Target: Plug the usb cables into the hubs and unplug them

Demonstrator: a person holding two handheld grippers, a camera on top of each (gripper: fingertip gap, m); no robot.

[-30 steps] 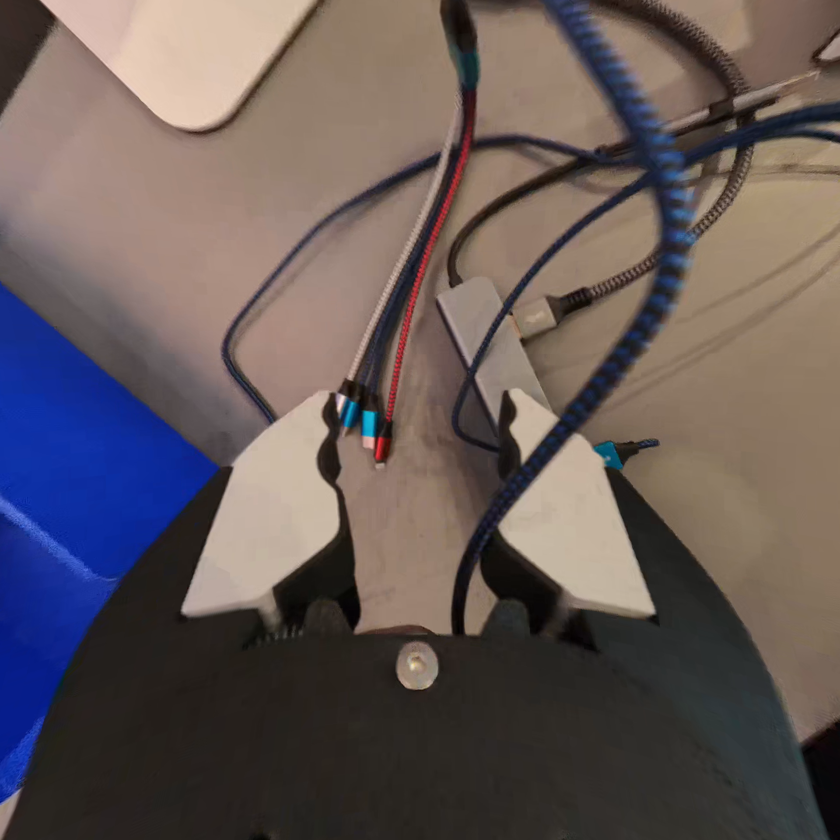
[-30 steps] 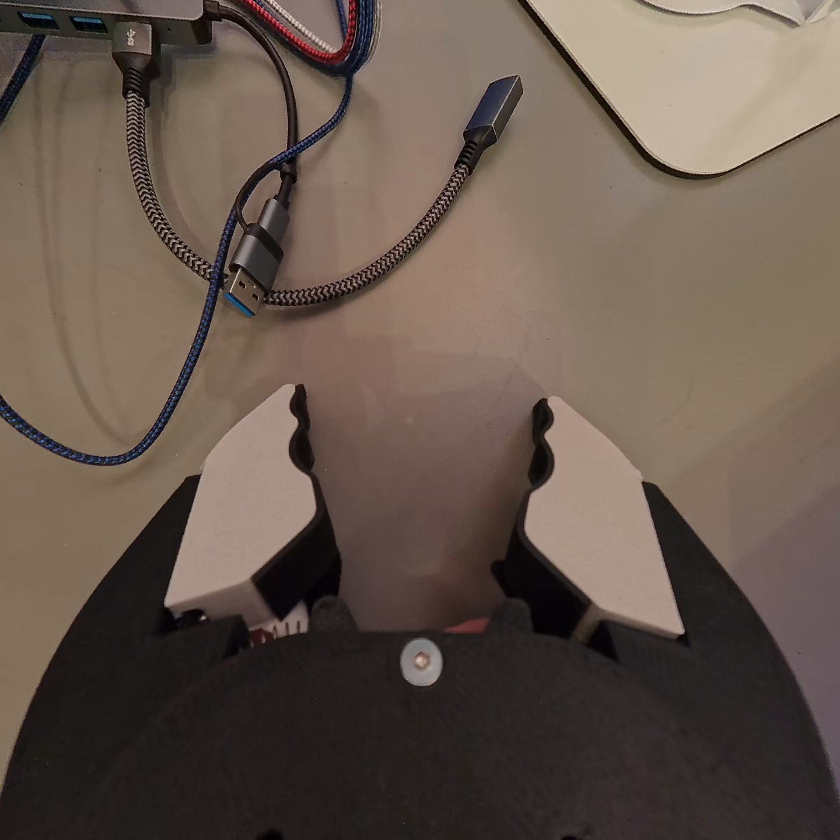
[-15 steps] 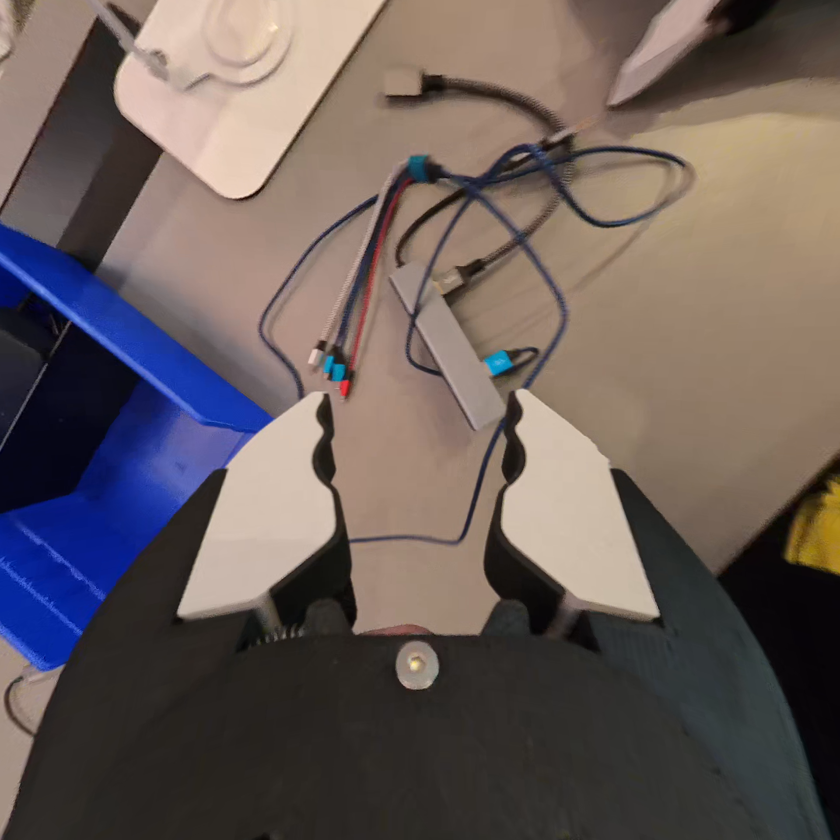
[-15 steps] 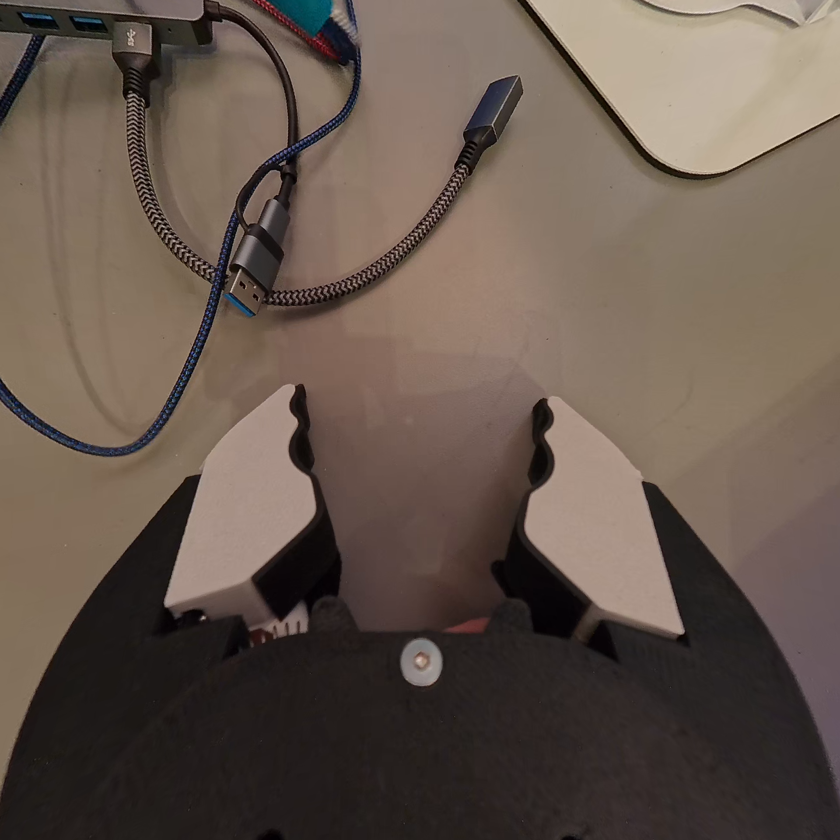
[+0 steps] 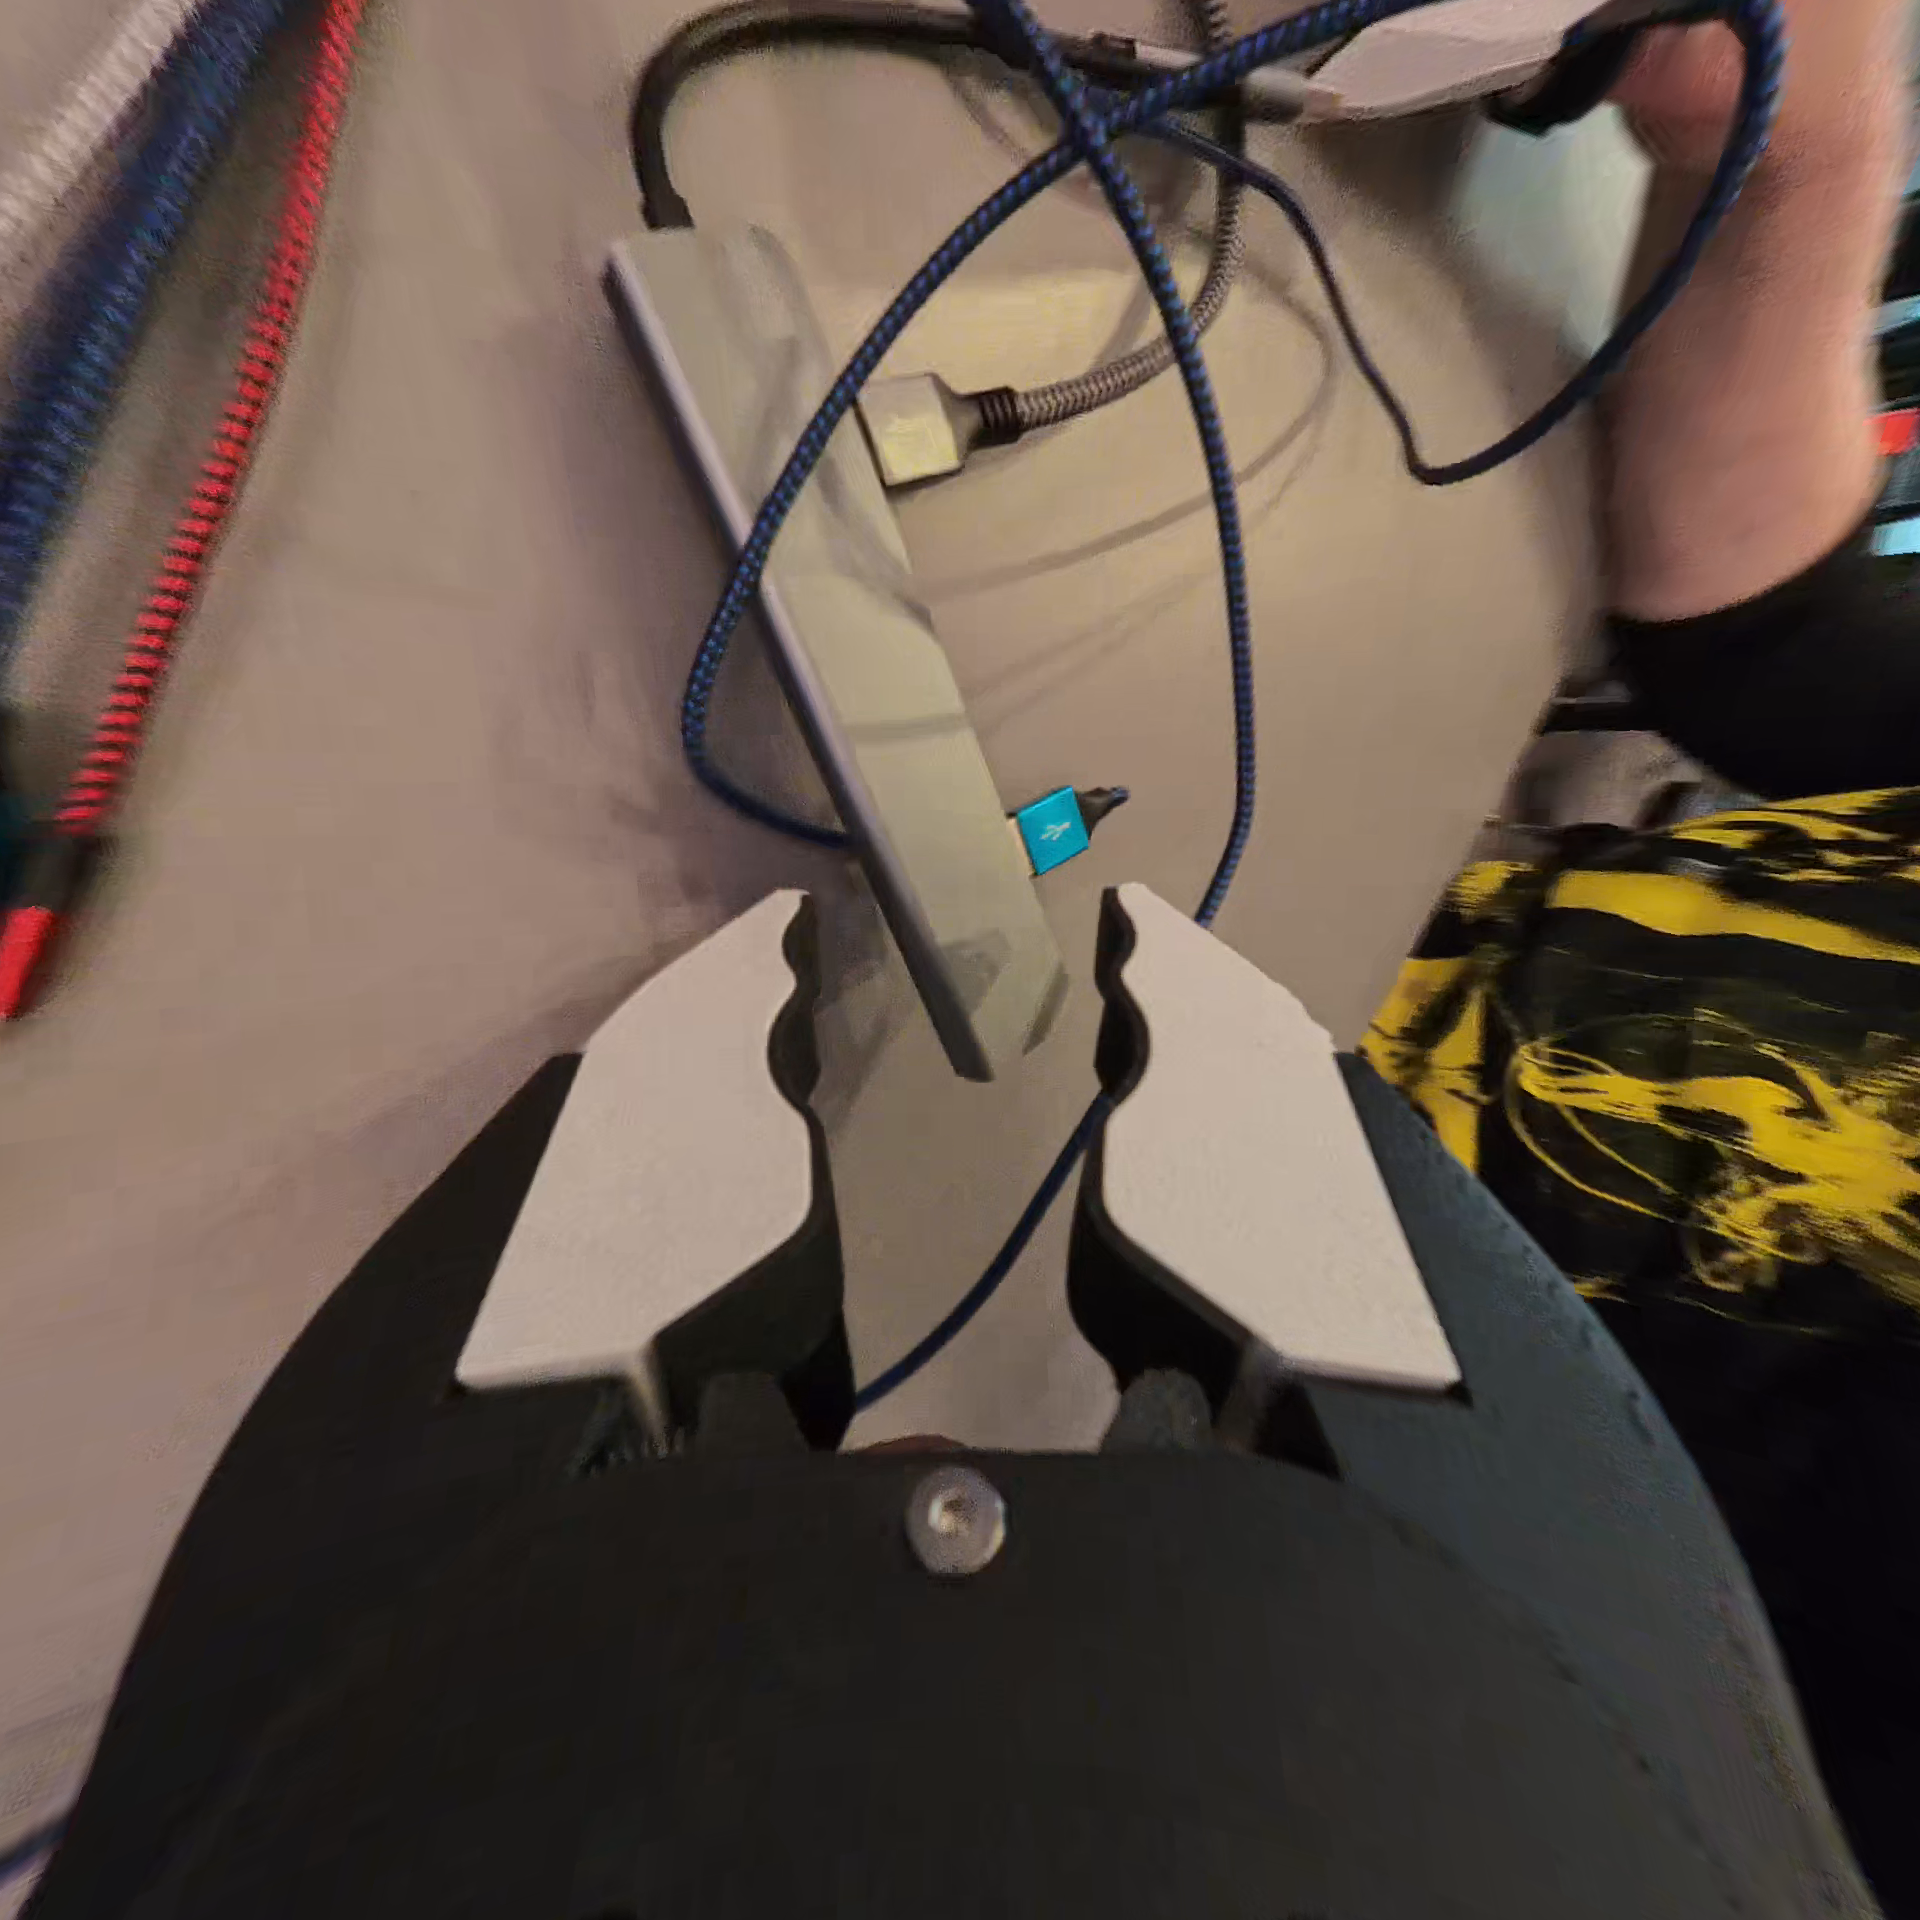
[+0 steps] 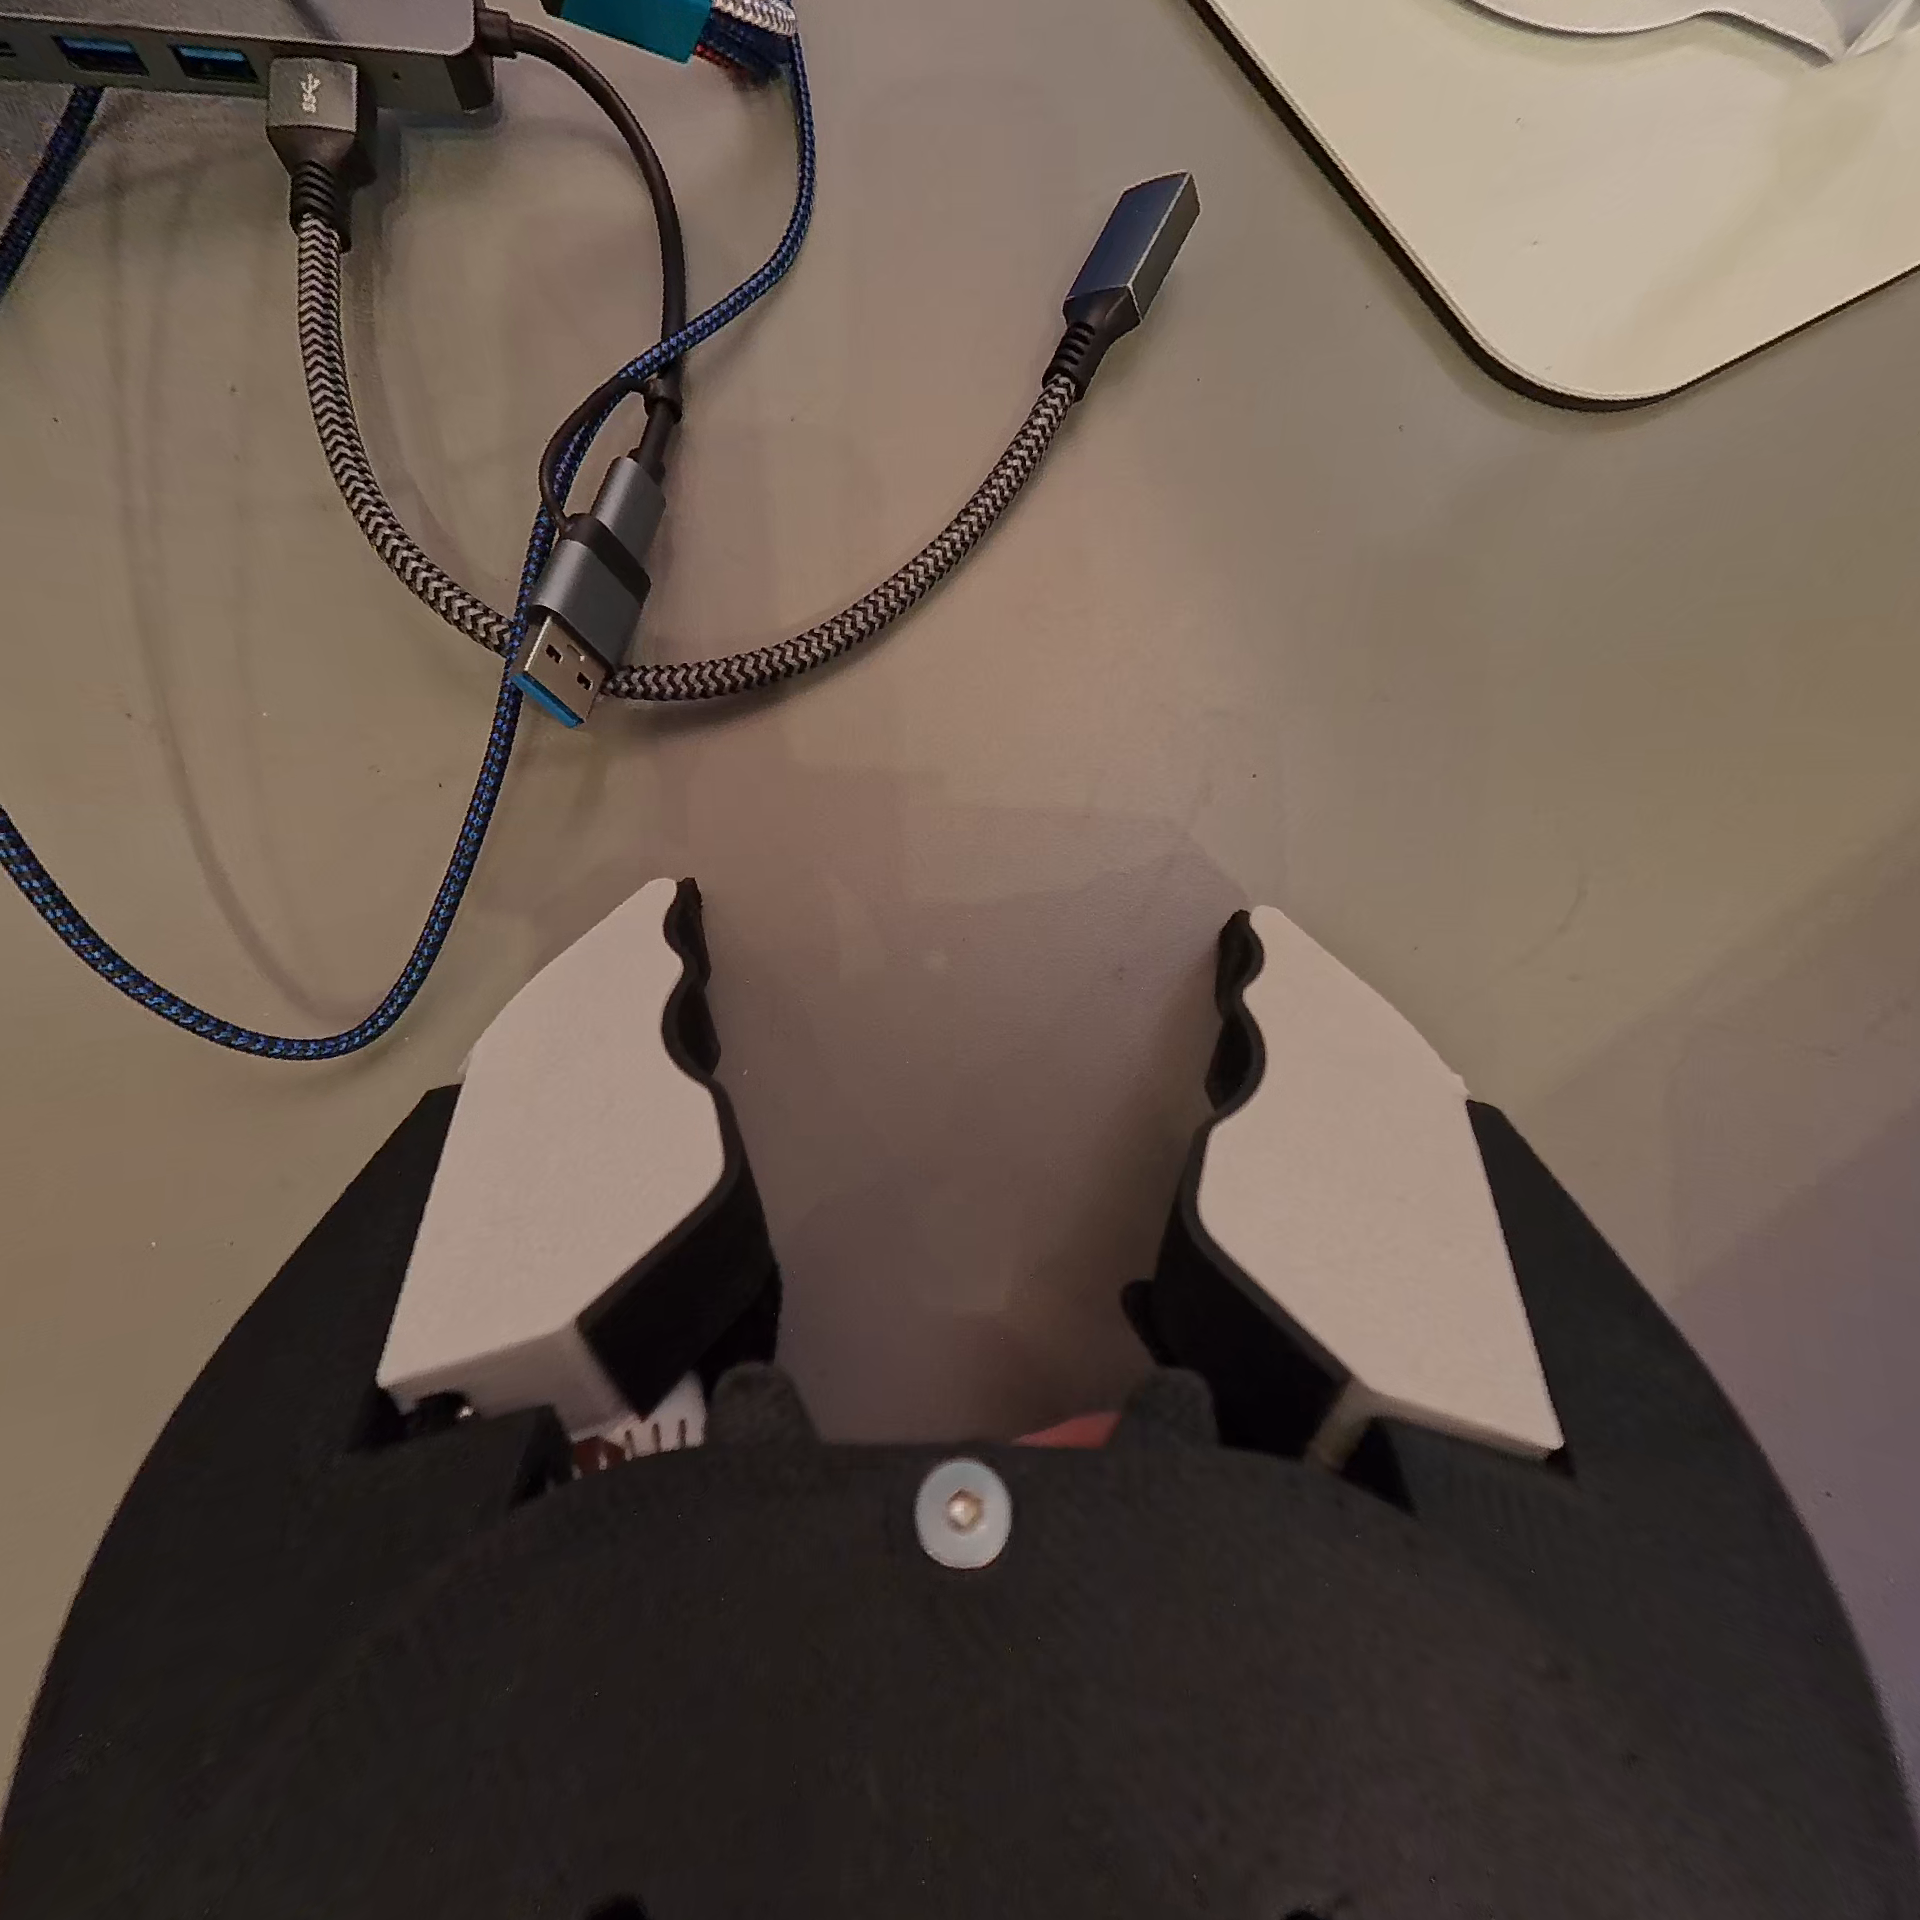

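In the left wrist view a slim grey hub [image 5: 862,644] lies on the table with a cyan plug [image 5: 1058,829] and a grey plug [image 5: 914,431] in its right side. My left gripper [image 5: 956,904] is low over the hub's near end. The end stands between the fingers with a gap to each pad, so the gripper is open. A blue braided cable [image 5: 1231,623] loops over the hub and runs under the right finger. My right gripper [image 6: 961,904] is open and empty over bare table. The hub [image 6: 395,31] shows at the top left of the right wrist view.
A loose grey USB plug [image 6: 582,623] and a grey braided cable [image 6: 831,634] with a socket end [image 6: 1132,244] lie ahead of my right gripper. A white slab [image 6: 1610,208] lies at the far right. Red and blue cables [image 5: 208,499] lie left; a person's arm [image 5: 1745,364] is at the right. From my left tips it is roughly 4 centimetres to the slim grey hub [image 5: 862,644]; from my right, 20 centimetres.
My left gripper, raised high half a second ago, has dropped close to the hub's near end and its jaws have narrowed around it. My right gripper has not moved.
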